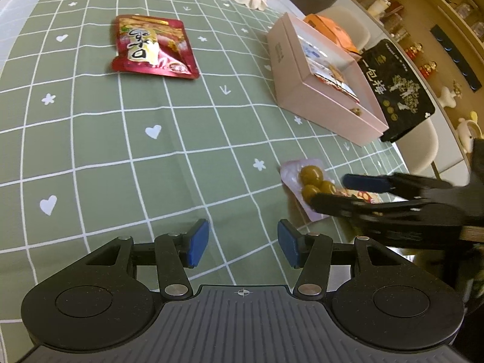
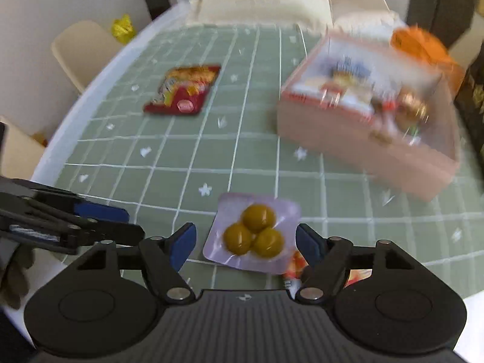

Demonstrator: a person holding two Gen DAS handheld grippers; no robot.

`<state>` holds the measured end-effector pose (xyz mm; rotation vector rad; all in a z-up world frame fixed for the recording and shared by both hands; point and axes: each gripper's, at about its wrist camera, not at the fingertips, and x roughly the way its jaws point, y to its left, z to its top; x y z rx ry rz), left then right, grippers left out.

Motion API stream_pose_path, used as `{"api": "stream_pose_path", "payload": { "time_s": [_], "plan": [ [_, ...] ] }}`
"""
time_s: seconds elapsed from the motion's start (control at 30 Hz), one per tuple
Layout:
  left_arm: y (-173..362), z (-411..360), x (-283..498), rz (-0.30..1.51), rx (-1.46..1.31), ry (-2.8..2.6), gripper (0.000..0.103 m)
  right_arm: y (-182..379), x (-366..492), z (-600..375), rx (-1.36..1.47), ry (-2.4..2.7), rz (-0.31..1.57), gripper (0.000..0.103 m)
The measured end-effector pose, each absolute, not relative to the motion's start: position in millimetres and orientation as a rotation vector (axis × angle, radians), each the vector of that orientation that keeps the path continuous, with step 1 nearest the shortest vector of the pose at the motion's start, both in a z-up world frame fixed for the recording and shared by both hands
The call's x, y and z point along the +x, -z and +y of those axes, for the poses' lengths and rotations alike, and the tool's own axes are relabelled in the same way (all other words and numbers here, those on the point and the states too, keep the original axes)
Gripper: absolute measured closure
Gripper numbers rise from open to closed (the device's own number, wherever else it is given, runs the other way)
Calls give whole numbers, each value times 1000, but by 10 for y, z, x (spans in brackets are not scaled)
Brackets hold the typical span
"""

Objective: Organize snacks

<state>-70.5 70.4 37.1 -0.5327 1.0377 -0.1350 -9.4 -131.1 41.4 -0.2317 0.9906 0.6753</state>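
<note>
The olive packet (image 2: 252,236), a clear pouch with three green-brown olives sealed in it, lies flat on the surface (image 2: 193,157) at its near edge, and it sits between the spread fingers of our right gripper (image 2: 245,245), which stands open and not yet touching it as far as we can judge. To take it well, we judge we should come down low so the pads (image 2: 181,246) meet the flat film borders on either side, not the round olives, which would likely slip or squash; the pouch is thin and lies flush, so one finger may need to get under an edge before we close. A second small wrapper (image 2: 298,267) peeks out from beneath the packet's right corner, and we should keep from pinching both together. Beyond, the pink box (image 2: 357,139) stands open to the right with other snacks already inside, and we take it as the place to carry the packet to. The red snack bag (image 1: 152,47) lies well apart on the far left of the green checked cloth, untouched. Our left gripper (image 1: 243,246) hovers open over bare cloth just beside the right one, holding nothing; we should keep it out of the lifting path.
</note>
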Motion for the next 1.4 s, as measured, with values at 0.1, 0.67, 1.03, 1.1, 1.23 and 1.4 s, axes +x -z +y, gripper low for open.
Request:
{"api": "stream_pose_path", "payload": {
  "time_s": [0.1,0.67,1.03,1.1,1.23,1.4],
  "plan": [
    [-374,700,-694,1041,-523,129,47,-178,6,-1201,-206,-582,1022,24],
    [-375,620,-573,1048,-506,145,48,-1493,31,-1668,-145,-525,719,39],
    [-459,226,-389,1015,-363,264,47,-1962,1089,-2139,-66,-379,713,22],
    [-436,191,-368,1021,-349,273,48,-1685,913,-2314,-62,-381,762,22],
    [-443,364,-310,987,-373,186,48,-1017,585,-2550,-30,-349,923,22],
    [-575,993,-129,874,-458,-56,48,-326,159,-2605,149,-345,1109,22]
  ]
}}
